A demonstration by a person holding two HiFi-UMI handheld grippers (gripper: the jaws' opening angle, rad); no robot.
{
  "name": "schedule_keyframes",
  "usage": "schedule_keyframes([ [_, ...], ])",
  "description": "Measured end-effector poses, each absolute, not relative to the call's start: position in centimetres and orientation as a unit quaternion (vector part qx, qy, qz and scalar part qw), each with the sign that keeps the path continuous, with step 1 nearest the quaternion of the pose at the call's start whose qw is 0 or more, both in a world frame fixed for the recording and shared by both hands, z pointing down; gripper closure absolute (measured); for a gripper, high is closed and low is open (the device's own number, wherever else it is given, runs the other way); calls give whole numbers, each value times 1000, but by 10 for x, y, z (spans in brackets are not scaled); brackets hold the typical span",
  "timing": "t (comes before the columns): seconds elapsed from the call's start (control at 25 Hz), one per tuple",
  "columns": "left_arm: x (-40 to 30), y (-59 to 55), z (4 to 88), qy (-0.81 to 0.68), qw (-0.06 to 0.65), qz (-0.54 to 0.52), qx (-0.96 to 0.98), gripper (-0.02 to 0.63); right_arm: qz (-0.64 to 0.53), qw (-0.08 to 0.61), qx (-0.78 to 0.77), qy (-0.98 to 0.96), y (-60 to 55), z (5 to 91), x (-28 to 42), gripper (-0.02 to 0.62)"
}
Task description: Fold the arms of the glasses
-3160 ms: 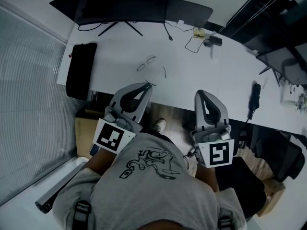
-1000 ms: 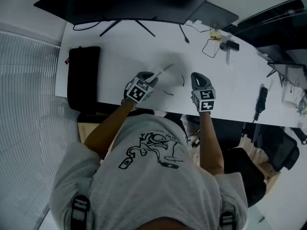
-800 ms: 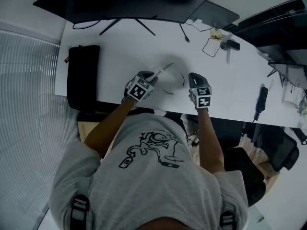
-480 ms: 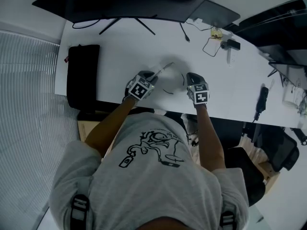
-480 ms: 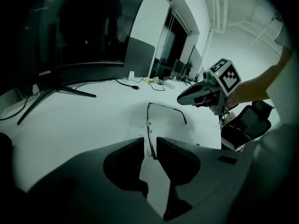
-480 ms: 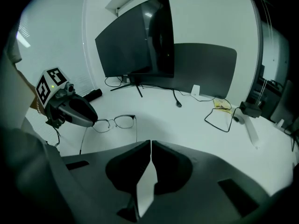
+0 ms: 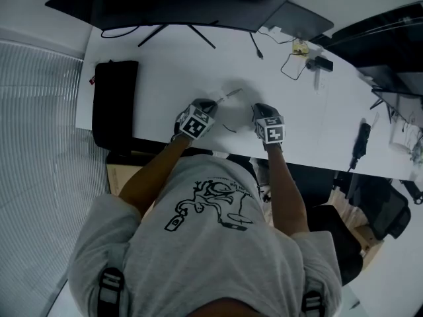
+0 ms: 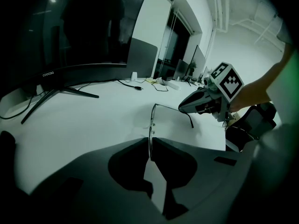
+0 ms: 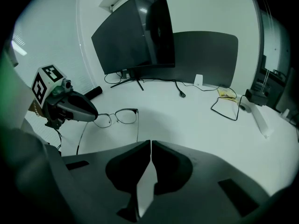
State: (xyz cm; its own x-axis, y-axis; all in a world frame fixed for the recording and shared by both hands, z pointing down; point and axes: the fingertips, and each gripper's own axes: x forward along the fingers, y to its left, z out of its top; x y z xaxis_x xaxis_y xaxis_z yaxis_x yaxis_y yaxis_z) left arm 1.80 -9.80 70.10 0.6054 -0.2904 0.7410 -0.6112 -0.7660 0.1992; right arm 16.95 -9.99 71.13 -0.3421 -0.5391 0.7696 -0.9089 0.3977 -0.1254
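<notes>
While the left gripper [image 8: 149,144] has its jaws clamped on one end of the glasses' [image 9: 117,116] front, the right gripper [image 9: 151,146] has its jaws pressed together with nothing between them. The glasses sit in front of the monitor [image 7: 178,5], out toward the near edge of the white counter [image 7: 172,71], between the two grippers. In the left gripper view, the thin rim runs straight into the seam where the jaws meet. The front stands upright with its lenses facing the monitor. Both arms are unfolded and point away from the monitor, toward the person. Whether the frame rests on the counter or hangs just above it cannot be told.

The arm [image 9: 138,127] at the free end of the front runs down to the right gripper's tips. It passes just beside the seam of the closed jaws, not into it. In the left gripper view, that gripper's nose lies right at the arm near its hooked end, but contact cannot be made out.

A black pouch [image 7: 114,101] lies on the counter, left of the monitor's stand and nearer the person than the monitor.
</notes>
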Motion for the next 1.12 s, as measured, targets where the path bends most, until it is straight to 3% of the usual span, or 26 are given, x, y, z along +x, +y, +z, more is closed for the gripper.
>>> schedule_keyframes([
  [1.12, 20, -101, 698, -273, 206, 360, 868, 572, 296, 309, 449, -784, -99, 710, 137, 578],
])
